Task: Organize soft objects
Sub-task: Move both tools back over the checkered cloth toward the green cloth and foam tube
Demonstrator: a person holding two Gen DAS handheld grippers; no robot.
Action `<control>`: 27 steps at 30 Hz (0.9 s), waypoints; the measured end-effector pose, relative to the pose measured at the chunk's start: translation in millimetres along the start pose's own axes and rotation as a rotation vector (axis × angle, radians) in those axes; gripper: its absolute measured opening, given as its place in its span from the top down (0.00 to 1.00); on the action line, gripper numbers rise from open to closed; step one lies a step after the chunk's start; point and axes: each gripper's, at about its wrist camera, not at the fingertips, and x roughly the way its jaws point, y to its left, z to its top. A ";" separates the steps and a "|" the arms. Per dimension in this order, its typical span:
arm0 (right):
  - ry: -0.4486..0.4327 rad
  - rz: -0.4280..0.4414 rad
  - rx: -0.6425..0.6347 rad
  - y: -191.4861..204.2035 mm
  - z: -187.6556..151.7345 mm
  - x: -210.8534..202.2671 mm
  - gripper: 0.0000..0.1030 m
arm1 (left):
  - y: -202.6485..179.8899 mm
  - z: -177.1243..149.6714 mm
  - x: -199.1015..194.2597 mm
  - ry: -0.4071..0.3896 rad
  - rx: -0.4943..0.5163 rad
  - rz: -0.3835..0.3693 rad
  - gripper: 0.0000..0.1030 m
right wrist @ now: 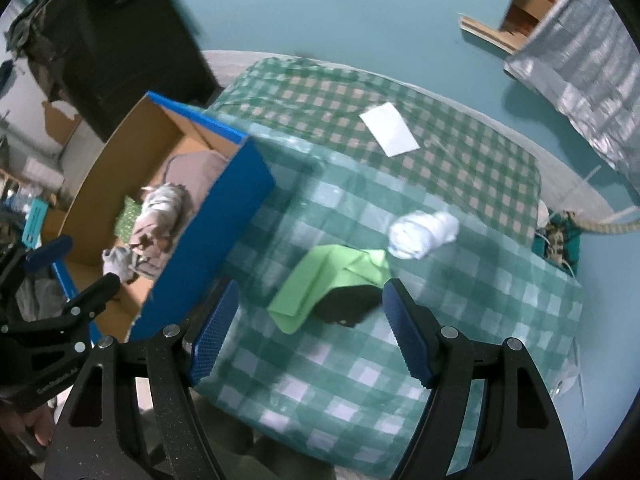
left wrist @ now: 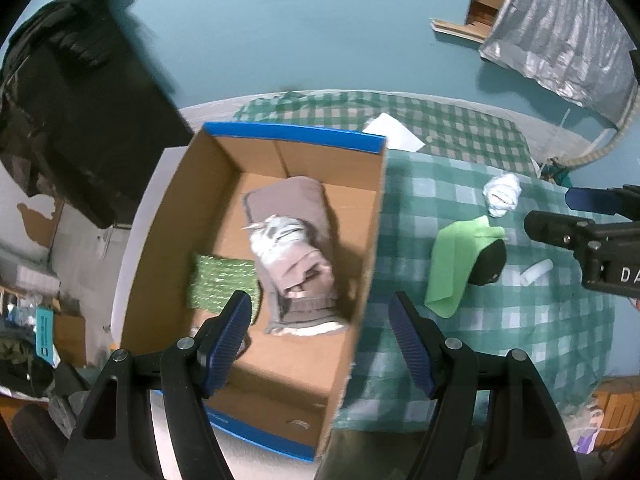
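A blue-edged cardboard box point(left wrist: 372, 216) point(right wrist: 224, 216) stands at the left of the table. In it lie a brown folded cloth point(left wrist: 298, 240), a grey-white bundle point(left wrist: 280, 236) and a green patterned cloth point(left wrist: 220, 280). On the checked tablecloth point(left wrist: 500, 320) lie a green cloth point(left wrist: 456, 264) point(right wrist: 320, 280) draped over a black soft object point(left wrist: 490, 264) point(right wrist: 348, 304), and a white rolled bundle point(left wrist: 502, 194) point(right wrist: 420, 232). My left gripper point(left wrist: 320, 320) is open and empty above the box. My right gripper point(right wrist: 308, 320) is open and empty just short of the green cloth.
A white paper sheet point(left wrist: 394, 132) point(right wrist: 390, 128) lies at the table's far side. A small white cylinder point(left wrist: 536, 272) lies right of the black object. A dark cabinet point(left wrist: 80, 100) stands at the left. A silver foil sheet point(left wrist: 560, 32) hangs on the teal wall.
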 end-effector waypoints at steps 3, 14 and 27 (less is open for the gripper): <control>0.001 -0.008 0.028 -13.8 -5.6 -2.7 0.27 | -12.6 1.2 0.6 0.000 0.023 -0.008 0.30; 0.018 -0.033 0.099 -55.6 -27.3 -3.5 0.27 | -53.5 4.5 4.4 0.012 0.102 -0.032 0.26; 0.068 -0.055 0.206 -102.3 -55.7 13.8 0.27 | -96.0 0.5 28.6 0.055 0.217 -0.053 0.24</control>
